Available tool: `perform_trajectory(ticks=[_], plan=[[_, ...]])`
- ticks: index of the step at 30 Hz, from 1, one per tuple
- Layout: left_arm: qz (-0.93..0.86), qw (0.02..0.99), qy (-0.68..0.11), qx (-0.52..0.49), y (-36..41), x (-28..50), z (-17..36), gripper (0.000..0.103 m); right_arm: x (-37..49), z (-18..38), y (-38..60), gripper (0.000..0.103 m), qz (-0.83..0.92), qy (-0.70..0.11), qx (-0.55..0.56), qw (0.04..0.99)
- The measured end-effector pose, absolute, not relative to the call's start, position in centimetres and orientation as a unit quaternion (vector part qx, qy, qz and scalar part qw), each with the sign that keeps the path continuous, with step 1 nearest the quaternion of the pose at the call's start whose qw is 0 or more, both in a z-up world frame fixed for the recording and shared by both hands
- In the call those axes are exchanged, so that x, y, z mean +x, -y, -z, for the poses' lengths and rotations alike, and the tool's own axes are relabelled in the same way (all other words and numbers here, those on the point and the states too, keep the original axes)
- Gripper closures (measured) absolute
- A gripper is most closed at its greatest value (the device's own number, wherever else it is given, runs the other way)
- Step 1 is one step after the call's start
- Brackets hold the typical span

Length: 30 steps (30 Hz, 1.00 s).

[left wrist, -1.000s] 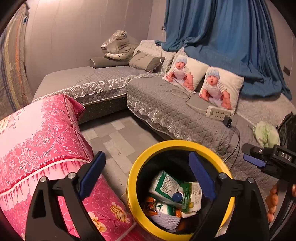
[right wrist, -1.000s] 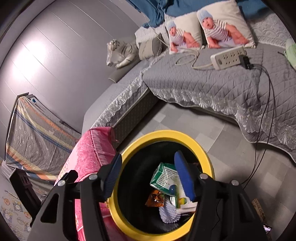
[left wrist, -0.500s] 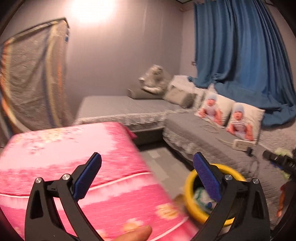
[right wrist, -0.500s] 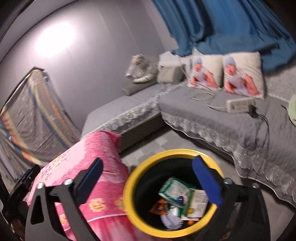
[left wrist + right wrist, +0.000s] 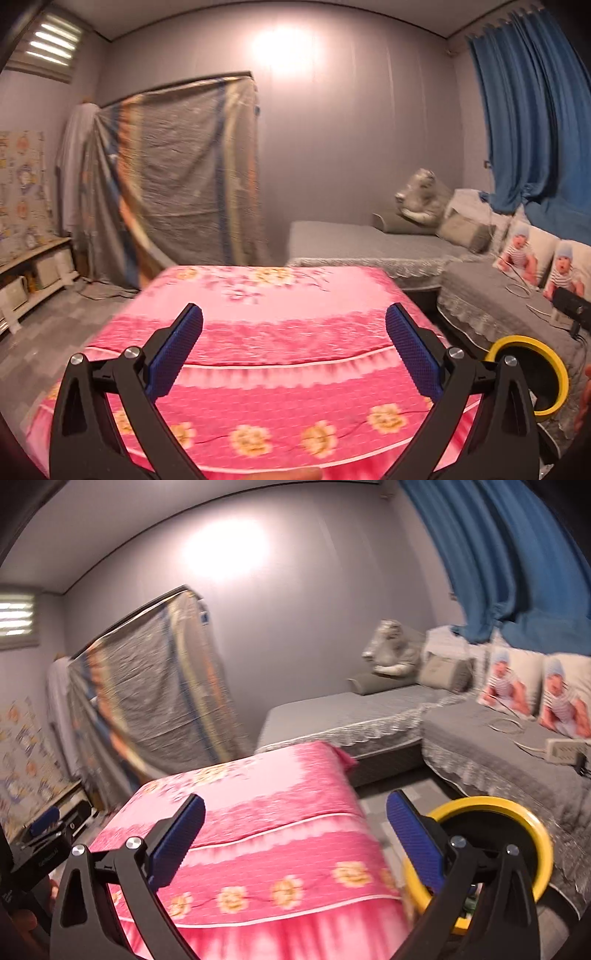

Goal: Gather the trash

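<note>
Claws [image 5: 293, 354] agape over quilted pink cover [image 5: 258, 325]

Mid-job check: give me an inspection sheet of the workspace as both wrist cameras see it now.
Surface: pink floral quilt covers the raised surface in front; no trash seen on it.
Job's things: yellow-rimmed bin at the quilt's right edge, on the floor; contents mostly hidden.
Clutter: nothing seen on the grey tiled floor.
Grippers: left tongs open, empty; right tongs open, empty. Both have just been opening.
Cables: white power strip with cords lies on the grey sofa cover.
Surroundings: blue curtain, two baby-print cushions, plush tiger, cloth-draped rack, low shelf at far left. Views are motion-blurred.
</note>
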<state>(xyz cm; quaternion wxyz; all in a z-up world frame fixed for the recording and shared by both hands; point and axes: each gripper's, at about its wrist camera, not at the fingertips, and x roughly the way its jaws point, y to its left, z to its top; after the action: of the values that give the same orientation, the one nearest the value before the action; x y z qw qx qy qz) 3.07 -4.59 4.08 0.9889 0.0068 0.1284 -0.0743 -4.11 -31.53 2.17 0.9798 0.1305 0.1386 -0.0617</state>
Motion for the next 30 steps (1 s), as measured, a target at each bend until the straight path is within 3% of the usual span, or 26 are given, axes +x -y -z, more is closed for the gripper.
perform_trajectory(ticks=[13, 30], plan=[[0.028, 0.991, -0.129, -0.022, -0.2, -0.6, -2.7, 0.008, -5.2, -0.5, 23.7, 0.008, 0.118, -0.1, 0.03, 0.988], [0.014, 0.995, -0.098, -0.03, -1.1, -3.0, -1.6, 0.008, -5.5, 1.8, 21.7, 0.008, 0.079, -0.121, 0.034, 0.989]])
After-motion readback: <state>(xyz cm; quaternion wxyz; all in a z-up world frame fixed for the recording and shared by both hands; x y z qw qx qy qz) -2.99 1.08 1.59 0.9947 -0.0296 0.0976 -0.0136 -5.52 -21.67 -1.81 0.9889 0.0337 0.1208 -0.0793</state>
